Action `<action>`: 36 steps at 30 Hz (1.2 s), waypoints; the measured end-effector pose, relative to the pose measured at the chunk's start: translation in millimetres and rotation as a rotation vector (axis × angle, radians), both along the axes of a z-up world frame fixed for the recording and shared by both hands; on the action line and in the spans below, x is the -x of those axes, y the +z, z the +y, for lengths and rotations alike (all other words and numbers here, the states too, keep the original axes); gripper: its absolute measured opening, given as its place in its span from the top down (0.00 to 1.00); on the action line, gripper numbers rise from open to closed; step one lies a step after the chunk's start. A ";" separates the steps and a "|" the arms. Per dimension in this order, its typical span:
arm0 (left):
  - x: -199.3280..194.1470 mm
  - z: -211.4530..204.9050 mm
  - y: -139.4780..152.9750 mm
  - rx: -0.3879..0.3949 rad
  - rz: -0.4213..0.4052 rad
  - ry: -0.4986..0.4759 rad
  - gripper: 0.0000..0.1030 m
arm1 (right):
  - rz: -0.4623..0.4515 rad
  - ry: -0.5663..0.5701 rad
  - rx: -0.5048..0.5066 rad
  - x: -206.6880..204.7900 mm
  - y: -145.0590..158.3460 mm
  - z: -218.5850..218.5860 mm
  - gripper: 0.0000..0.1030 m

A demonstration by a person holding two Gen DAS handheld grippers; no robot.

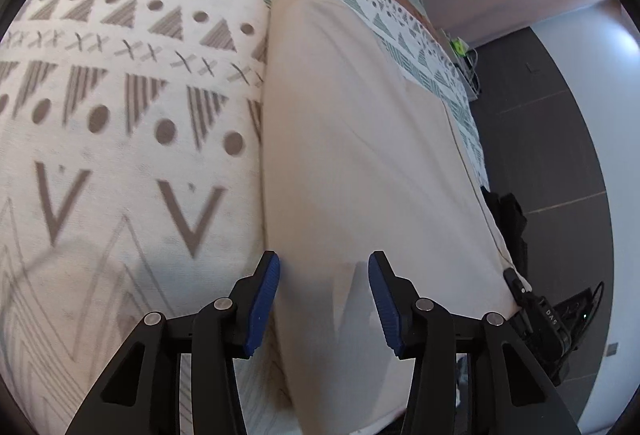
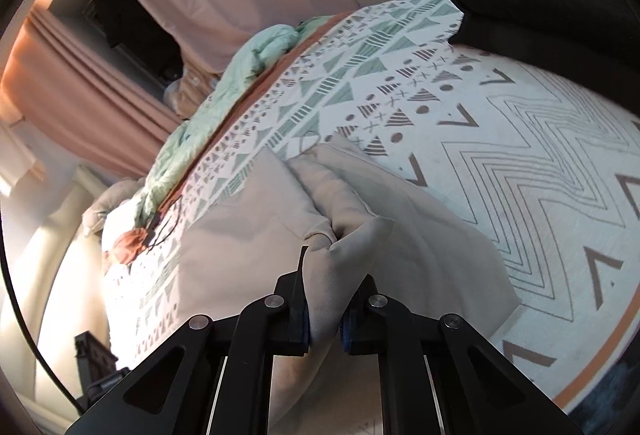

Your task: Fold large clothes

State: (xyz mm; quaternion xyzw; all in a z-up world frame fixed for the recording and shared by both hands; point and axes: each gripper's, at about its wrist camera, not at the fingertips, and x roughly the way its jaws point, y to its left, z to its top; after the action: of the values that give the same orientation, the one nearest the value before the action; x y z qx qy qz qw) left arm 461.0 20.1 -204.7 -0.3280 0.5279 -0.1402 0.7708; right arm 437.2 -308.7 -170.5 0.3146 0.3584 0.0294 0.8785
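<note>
A beige garment (image 1: pixel 352 139) is lying stretched out on the bed, over the patterned bedspread (image 1: pixel 120 115). The left gripper (image 1: pixel 324 299) is hovering above its near end with the fingers (image 1: pixel 266 299) standing apart, the cloth lying below and between them, nothing gripped. The right gripper (image 2: pixel 325 311) is pinching a bunched fold of the same garment (image 2: pixel 256 235), its fingers pressing together on the fabric, which is rising up between them.

The beige garment (image 1: pixel 360 155) runs off the bottom edge; bunched fabric hides the right jaws' pads
</note>
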 end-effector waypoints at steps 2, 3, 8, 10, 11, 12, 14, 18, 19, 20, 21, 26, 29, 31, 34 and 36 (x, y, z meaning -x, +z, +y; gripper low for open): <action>2.1 -6.7 4.9 -0.039 -0.021 -0.002 0.53 | -0.001 0.003 0.006 4.9 0.8 -4.4 0.90; 2.4 -8.7 6.3 -0.034 -0.026 -0.004 0.53 | 0.005 -0.002 0.000 7.4 -1.1 -9.1 0.90; 1.6 -14.0 11.6 -0.034 -0.047 -0.009 0.53 | 0.057 -0.066 -0.112 22.2 -24.6 -47.1 0.90; -2.0 -19.2 11.3 -0.038 -0.047 -0.010 0.53 | 0.075 -0.085 -0.161 26.9 -36.8 -59.6 0.90; -3.2 -21.9 9.9 -0.040 -0.041 -0.012 0.53 | 0.087 -0.091 -0.180 28.4 -43.7 -64.2 0.90; -5.3 -24.8 7.5 -0.041 -0.033 -0.015 0.53 | 0.096 -0.092 -0.192 28.3 -48.5 -66.9 0.90; -8.3 -29.3 2.3 -0.038 -0.015 -0.022 0.53 | 0.110 -0.098 -0.207 28.3 -58.9 -70.0 0.90; -10.2 -39.1 0.3 -0.062 -0.017 -0.028 0.53 | 0.109 -0.112 -0.199 24.3 -65.2 -75.6 0.91; -10.5 -40.7 0.9 -0.069 -0.020 -0.031 0.53 | 0.108 -0.112 -0.194 22.5 -65.5 -76.9 0.91; -10.7 -41.9 0.9 -0.073 -0.020 -0.032 0.53 | 0.106 -0.111 -0.193 20.8 -65.9 -77.8 0.91; -11.6 -43.0 0.7 -0.074 -0.019 -0.031 0.53 | 0.106 -0.112 -0.199 19.6 -67.8 -79.9 0.91; -16.0 -46.7 0.7 -0.085 -0.007 0.001 0.53 | 0.107 -0.109 -0.224 21.1 -76.3 -85.8 0.91; -18.6 -49.2 1.2 -0.089 0.002 0.025 0.53 | 0.101 -0.091 -0.230 21.9 -77.0 -87.5 0.91; -19.1 -48.9 1.3 -0.087 0.009 0.040 0.53 | 0.108 -0.069 -0.249 23.0 -76.0 -91.3 0.89; -20.3 -46.4 2.3 -0.079 0.018 0.059 0.53 | 0.112 -0.043 -0.228 28.6 -65.2 -97.8 0.78; -20.5 -44.5 3.8 -0.084 0.018 0.069 0.53 | 0.127 -0.058 -0.128 34.2 -53.9 -100.1 0.58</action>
State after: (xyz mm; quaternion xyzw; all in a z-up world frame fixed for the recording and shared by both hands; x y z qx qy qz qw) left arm 481.5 -24.4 -200.9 -0.3146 0.5288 -0.0881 0.7834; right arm 403.0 -408.9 -224.3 0.3817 0.4016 0.0067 0.8324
